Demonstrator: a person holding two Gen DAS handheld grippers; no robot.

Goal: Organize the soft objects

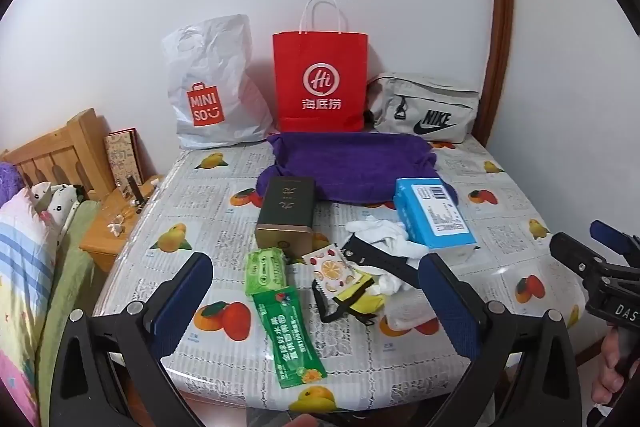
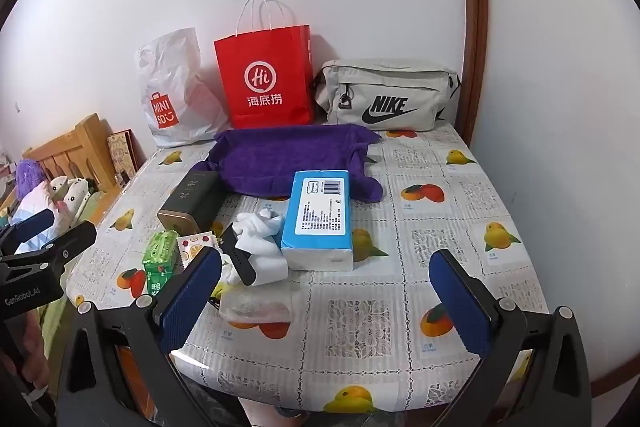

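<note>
Left claw (image 1: 316, 291) wide open and empty above snack packets (image 1: 280, 291), right claw (image 2: 326, 285) likewise gaping, purple towel (image 2: 288, 159) behind on counter (image 2: 440, 227).

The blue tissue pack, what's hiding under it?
The blue plastic tissue pack lies partly on the purple towel and the fruit-print tablecloth. Anything else beneath it is covered.

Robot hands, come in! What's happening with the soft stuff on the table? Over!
Left gripper open, right gripper open, both empty. White socks and purple towel untouched on the table. Blue tissue pack and dark tin crowd the socks.
</note>
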